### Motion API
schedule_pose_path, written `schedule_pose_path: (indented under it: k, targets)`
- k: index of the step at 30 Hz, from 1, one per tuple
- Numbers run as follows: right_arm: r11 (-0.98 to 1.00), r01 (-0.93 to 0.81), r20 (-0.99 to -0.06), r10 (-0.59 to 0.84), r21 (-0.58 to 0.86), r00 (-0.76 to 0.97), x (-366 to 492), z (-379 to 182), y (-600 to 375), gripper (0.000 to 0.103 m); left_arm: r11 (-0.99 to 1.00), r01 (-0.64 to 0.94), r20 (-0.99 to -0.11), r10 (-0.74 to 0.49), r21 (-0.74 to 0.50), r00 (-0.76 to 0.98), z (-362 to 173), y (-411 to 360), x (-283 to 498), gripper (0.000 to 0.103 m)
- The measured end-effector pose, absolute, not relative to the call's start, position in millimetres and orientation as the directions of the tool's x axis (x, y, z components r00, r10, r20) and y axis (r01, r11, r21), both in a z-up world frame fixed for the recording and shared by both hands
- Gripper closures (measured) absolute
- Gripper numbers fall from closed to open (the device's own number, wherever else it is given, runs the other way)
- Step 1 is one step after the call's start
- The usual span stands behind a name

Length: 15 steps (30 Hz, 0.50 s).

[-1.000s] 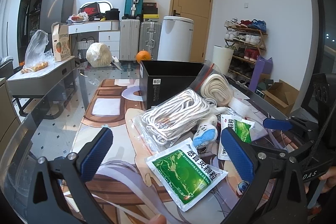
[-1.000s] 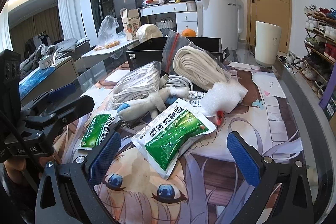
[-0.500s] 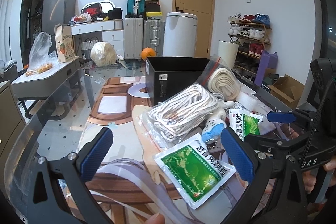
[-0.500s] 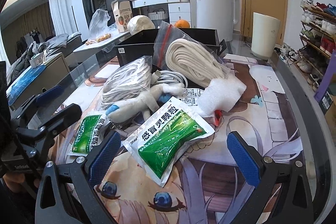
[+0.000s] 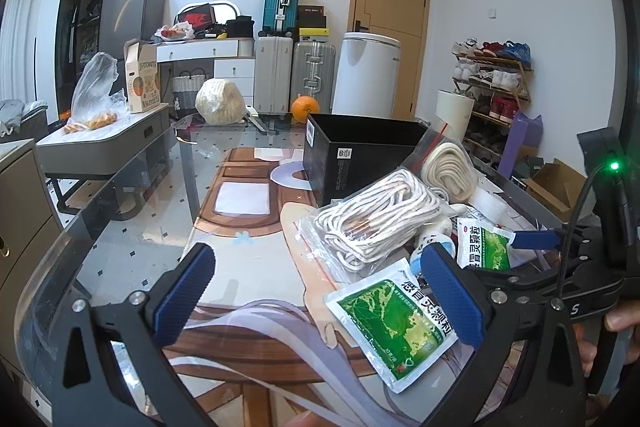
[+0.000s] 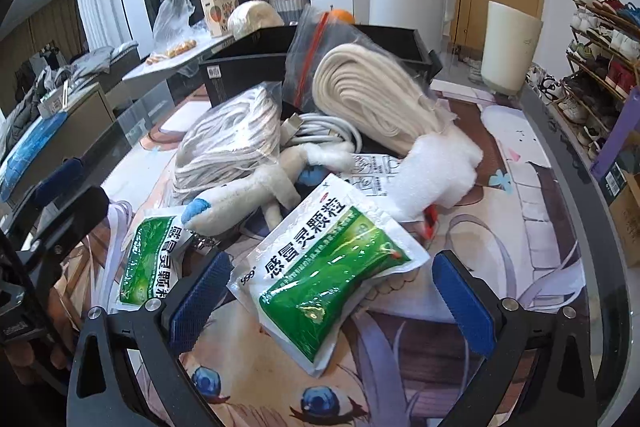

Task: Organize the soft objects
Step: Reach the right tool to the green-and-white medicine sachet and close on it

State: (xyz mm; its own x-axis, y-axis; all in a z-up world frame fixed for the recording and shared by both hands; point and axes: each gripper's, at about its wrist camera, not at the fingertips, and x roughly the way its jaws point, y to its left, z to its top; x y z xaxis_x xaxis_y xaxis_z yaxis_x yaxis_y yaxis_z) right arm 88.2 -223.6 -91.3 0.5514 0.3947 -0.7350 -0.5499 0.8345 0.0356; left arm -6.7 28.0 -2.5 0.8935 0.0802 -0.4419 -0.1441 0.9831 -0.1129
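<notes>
A pile of soft things lies on the glass table. A green-and-white sachet (image 6: pixel 332 275) lies flat between the open fingers of my right gripper (image 6: pixel 332 301), which do not grip it. A second sachet (image 6: pixel 148 263) sits to its left, under the blue paw of a white plush toy (image 6: pixel 248 191). Behind them are a bagged white rope (image 6: pixel 232 139), a bagged cream coil (image 6: pixel 372 99), a white cable (image 6: pixel 320 131) and white foam (image 6: pixel 440 167). My left gripper (image 5: pixel 318 291) hangs open over the mat, just left of the near sachet (image 5: pixel 392 323).
An open black box (image 5: pixel 360 159) stands behind the pile, with an orange (image 5: pixel 304 105) beyond it. The table's curved glass edge (image 5: pixel 80 227) runs along the left. A grey side table (image 5: pixel 112 139), suitcases and a shoe rack (image 5: pixel 492 87) stand around the room.
My right gripper has moved forward and down, so the green sachet now lies between its fingers. My left gripper has drifted left, away from the pile. Both stay open.
</notes>
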Motion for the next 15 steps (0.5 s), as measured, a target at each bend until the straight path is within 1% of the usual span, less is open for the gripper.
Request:
schedule_pose_path:
  k: [7, 15]
  targets:
    - [0.841, -0.54, -0.77, 0.331, -0.021, 0.545, 98, -93, -211, 0.0, 0.984, -0.143, -0.444, 0.083, -0.104, 0.892, -3, 30, -7, 0.0]
    - [0.838, -0.546, -0.785, 0.327, -0.017, 0.527, 99, -96, -257, 0.0, 0.988, -0.136, -0.461, 0.085, -0.079, 0.883, -4, 26, -5, 0.0]
